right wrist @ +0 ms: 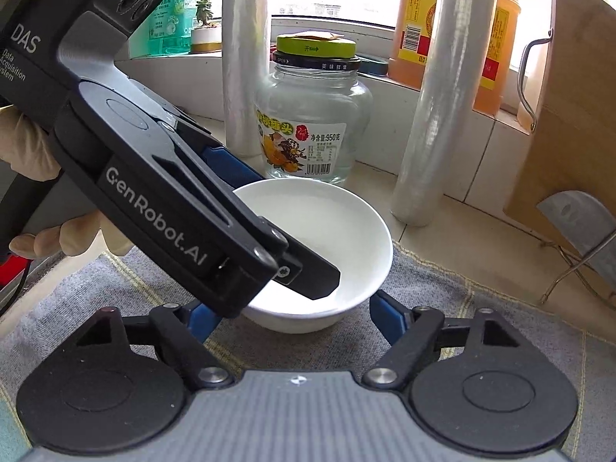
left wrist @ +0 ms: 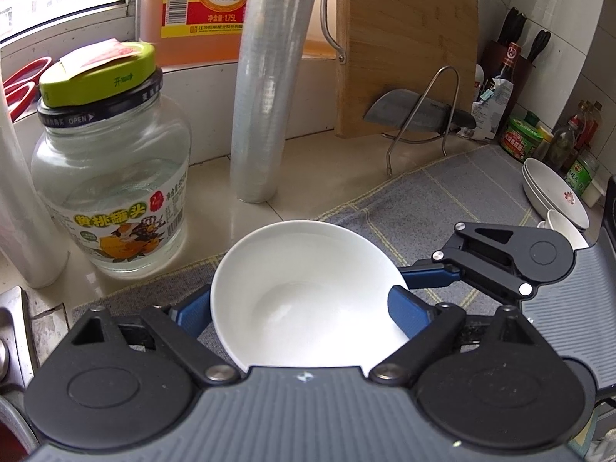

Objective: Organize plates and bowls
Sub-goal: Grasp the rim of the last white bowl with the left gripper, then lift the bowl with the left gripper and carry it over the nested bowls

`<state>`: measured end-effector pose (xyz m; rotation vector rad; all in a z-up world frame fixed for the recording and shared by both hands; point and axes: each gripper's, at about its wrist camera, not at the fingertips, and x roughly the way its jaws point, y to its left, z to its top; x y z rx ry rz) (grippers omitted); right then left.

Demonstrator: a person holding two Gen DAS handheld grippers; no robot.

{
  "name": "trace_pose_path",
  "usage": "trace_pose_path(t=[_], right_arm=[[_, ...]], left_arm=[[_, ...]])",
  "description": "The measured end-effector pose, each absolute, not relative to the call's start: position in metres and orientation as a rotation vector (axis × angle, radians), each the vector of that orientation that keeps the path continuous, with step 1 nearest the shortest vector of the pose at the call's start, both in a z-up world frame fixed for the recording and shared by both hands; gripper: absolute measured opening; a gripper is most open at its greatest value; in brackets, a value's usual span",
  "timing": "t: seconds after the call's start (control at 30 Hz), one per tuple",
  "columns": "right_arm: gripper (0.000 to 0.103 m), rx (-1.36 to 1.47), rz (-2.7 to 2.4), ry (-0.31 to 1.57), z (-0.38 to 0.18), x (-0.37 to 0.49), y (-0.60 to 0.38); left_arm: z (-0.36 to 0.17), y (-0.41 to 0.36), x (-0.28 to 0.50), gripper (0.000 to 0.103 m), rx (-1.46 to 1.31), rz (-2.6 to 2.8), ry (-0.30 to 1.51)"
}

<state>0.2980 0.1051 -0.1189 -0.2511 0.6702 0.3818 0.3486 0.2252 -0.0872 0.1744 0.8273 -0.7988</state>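
Left hand-held gripper [right wrist: 308, 275]: black linkage arms, blue fingers [right wrist: 227, 161], silver pivot screws, white "GenRobot.AI" and "DAS" markings, ribbed grey body.

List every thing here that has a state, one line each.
bowl, upright, empty, on the mat
left tool, jaws wide around the bowl; contact unclear
right tool, open, fingers flanking the bowl
jar, upright, lid on
plates, stacked
knife, resting in its rack
cutting board, standing on edge
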Motion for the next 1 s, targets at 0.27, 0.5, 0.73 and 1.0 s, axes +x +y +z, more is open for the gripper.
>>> trace_pose_path(t=[0.27,0.5,0.73,1.0], right_arm=[[0.083,-0.249,0.378,0.672,-0.118,0.297,0.106],[0.083,-0.254,0.376,0.671,-0.117,0.298,0.107],[0.083,-0.255,0.374,0.675,-0.118,0.299,0.107],[0.083,-0.258,0.374,0.668,-0.117,0.299,0.108]], left_arm=[[-0.086,0.227,0.352,0.091,0.154,-0.799,0.826],[-0.087,0.23,0.357,0.09,0.109,-0.798,0.843],[-0.086,0.236,0.363,0.073,0.077,-0.783,0.864],[-0.087,0.236,0.368,0.069,0.08,-0.78,0.869]])
